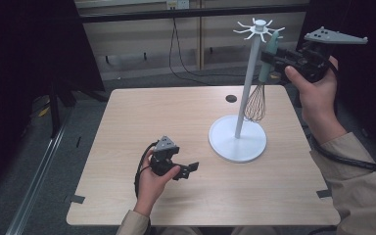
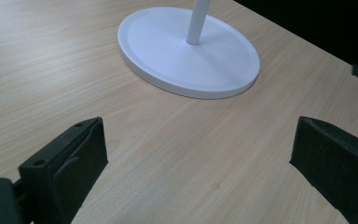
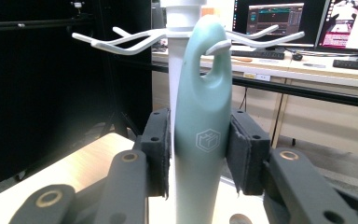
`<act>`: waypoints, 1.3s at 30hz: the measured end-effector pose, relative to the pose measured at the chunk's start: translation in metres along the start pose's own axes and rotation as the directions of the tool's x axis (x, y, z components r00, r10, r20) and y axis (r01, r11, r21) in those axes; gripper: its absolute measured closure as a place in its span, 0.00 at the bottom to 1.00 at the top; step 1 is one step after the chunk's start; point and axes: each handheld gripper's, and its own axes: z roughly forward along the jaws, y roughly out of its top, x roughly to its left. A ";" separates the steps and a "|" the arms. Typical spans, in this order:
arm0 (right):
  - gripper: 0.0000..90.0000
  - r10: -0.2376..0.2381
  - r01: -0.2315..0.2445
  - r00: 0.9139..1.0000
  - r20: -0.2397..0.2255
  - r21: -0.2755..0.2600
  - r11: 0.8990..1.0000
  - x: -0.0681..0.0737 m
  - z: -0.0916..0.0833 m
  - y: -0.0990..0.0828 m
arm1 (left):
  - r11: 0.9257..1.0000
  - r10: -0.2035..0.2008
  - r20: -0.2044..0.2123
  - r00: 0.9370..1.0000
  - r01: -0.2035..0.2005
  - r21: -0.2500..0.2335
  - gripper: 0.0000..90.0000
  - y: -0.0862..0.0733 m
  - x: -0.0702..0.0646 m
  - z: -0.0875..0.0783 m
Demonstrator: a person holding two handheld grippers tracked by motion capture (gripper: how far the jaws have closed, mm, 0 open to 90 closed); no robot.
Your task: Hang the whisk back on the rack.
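From the high view, a whisk (image 1: 259,95) with a pale green handle hangs beside the post of a white utensil stand (image 1: 238,138) at the far right of the desk (image 1: 142,122). The right hand-held gripper (image 1: 270,58) is raised to the handle just under the ring of hooks. The step in hand looks like hanging the whisk, so the thing to get right is that the handle's hooked end sits fully over one prong before the grip lets go. Then the jaws should part slowly and draw straight back, so the wire head does not swing against the post. The left hand-held gripper (image 1: 192,169) rests low over the near part of the desk, well apart from the stand.

The left gripper view looks along two black jaws standing wide apart with nothing between them. Bare wood lies below, and the stand's round base (image 2: 186,51) is ahead.

In the right gripper view the whisk's handle (image 3: 204,140) stands upright between the jaws. Its curled top is hooked over one white prong (image 3: 216,45) beside the post. The right pad (image 3: 242,149) lies against the handle. On the left a thin sliver of light shows between pad and handle, so the grip looks barely loosened rather than firmly clamped. I judge the whisk's weight is already mostly on the prong.
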 end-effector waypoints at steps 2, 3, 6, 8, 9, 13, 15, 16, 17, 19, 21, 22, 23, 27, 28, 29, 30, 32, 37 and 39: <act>0.69 -0.002 0.002 1.000 -0.002 -0.001 1.000 0.001 0.000 0.000 | 1.000 0.002 0.004 1.000 -0.002 0.001 0.04 0.000 0.000 0.000; 0.68 -0.001 0.001 1.000 -0.001 -0.001 1.000 0.001 0.000 0.000 | 1.000 0.001 0.005 1.000 -0.001 0.000 0.04 0.000 0.000 0.000; 0.63 -0.002 0.002 1.000 0.002 0.000 1.000 0.002 -0.001 0.000 | 1.000 0.003 0.005 1.000 -0.003 0.002 0.04 0.000 0.000 0.000; 0.60 -0.008 0.008 1.000 0.005 -0.002 1.000 0.002 -0.002 -0.001 | 1.000 0.002 0.003 1.000 -0.002 0.001 0.04 0.000 0.000 0.000; 0.57 -0.006 0.006 1.000 0.003 0.000 1.000 0.003 -0.002 -0.002 | 1.000 0.001 0.001 1.000 -0.001 0.000 0.04 0.000 0.000 0.000; 0.47 -0.005 0.005 1.000 0.006 0.006 1.000 0.004 -0.005 -0.006 | 1.000 0.000 0.002 1.000 0.000 -0.004 0.04 0.000 -0.001 -0.001; 0.43 -0.012 0.012 1.000 0.010 0.013 1.000 0.005 -0.007 -0.009 | 1.000 0.005 0.001 1.000 -0.005 -0.001 0.04 0.001 -0.001 -0.001; 0.41 -0.013 0.013 1.000 0.009 0.016 1.000 0.005 -0.008 -0.010 | 1.000 0.005 0.002 1.000 -0.005 0.000 0.04 0.001 -0.001 -0.001; 0.36 -0.010 0.009 1.000 0.008 0.019 1.000 0.006 -0.009 -0.013 | 1.000 0.006 0.001 1.000 -0.006 0.002 0.04 0.001 -0.001 -0.001; 0.35 -0.008 0.008 1.000 0.004 0.024 1.000 0.006 -0.009 -0.015 | 1.000 0.005 0.002 1.000 -0.005 0.000 0.04 0.001 -0.001 -0.001; 0.31 -0.002 0.002 1.000 0.007 0.033 0.999 0.006 -0.011 -0.019 | 1.000 0.005 0.001 1.000 -0.005 0.000 0.04 0.001 -0.002 -0.001; 0.29 0.002 -0.002 1.000 0.003 0.035 0.999 0.006 -0.011 -0.022 | 1.000 0.006 0.001 1.000 -0.006 0.000 0.04 0.001 -0.002 -0.001; 0.28 0.007 -0.007 1.000 -0.001 0.036 0.999 0.006 -0.012 -0.023 | 1.000 0.007 0.001 1.000 -0.007 -0.001 0.04 0.001 -0.002 -0.001; 0.22 0.024 -0.024 1.000 -0.006 0.048 0.999 0.006 -0.014 -0.033 | 1.000 0.011 -0.004 1.000 -0.011 0.001 0.04 0.001 -0.001 -0.002; 0.22 0.025 -0.025 1.000 -0.010 0.051 0.998 0.006 -0.014 -0.035 | 1.000 0.010 -0.003 1.000 -0.010 0.000 0.04 0.001 -0.001 -0.002; 0.21 0.029 -0.028 0.999 -0.015 0.053 0.998 0.006 -0.015 -0.037 | 1.000 0.010 -0.003 1.000 -0.010 0.000 0.04 0.001 -0.001 -0.002; 0.20 0.031 -0.030 0.999 -0.014 0.058 0.998 0.006 -0.015 -0.040 | 1.000 0.012 -0.004 1.000 -0.012 0.000 0.04 0.001 -0.001 -0.002; 0.19 0.034 -0.033 0.999 -0.014 0.069 0.997 0.006 -0.016 -0.045 | 1.000 0.012 -0.004 1.000 -0.012 0.000 0.04 0.002 -0.001 -0.003; 0.18 0.045 -0.044 0.999 -0.012 0.086 0.995 0.004 -0.019 -0.056 | 1.000 0.013 -0.005 1.000 -0.013 -0.007 0.04 0.002 -0.002 -0.005; 0.18 0.040 -0.039 0.999 -0.010 0.088 0.995 0.004 -0.021 -0.061 | 1.000 0.012 -0.005 1.000 -0.012 -0.011 0.04 0.002 -0.002 -0.005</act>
